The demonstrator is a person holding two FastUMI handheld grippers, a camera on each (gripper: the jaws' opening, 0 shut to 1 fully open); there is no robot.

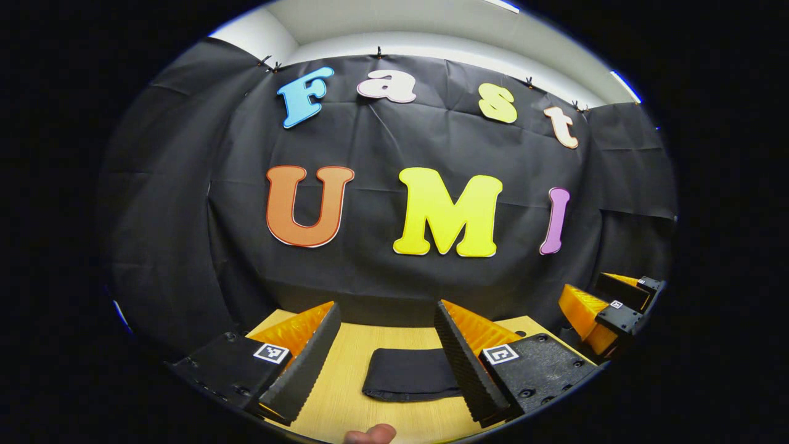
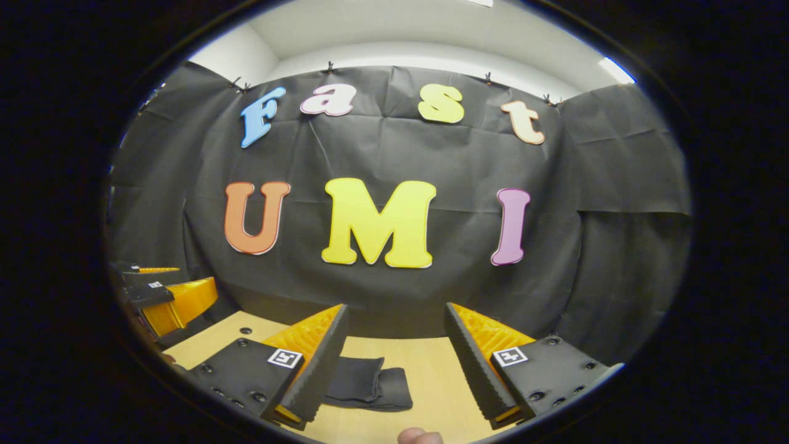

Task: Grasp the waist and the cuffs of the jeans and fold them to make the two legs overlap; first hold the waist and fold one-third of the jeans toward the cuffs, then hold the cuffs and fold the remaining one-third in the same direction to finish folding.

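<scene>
Dark jeans [image 1: 412,374] lie on the wooden table [image 1: 345,394], seen between and below my left gripper's fingers. The left gripper [image 1: 387,354] is open and held above the cloth, touching nothing. In the right gripper view the jeans' two cuffs [image 2: 368,382] lie side by side, partly behind the left finger. The right gripper [image 2: 396,364] is open too, held above the table. Off to the right in the left gripper view is the other gripper [image 1: 607,311]; in the right gripper view the left one [image 2: 166,299] is at the left edge.
The black cloth wall stands just behind the table's far edge [image 1: 394,325]. A fingertip [image 1: 370,434] pokes in at the bottom of the left gripper view, and another [image 2: 419,436] in the right gripper view. Bare table [image 2: 444,382] lies to the right of the cuffs.
</scene>
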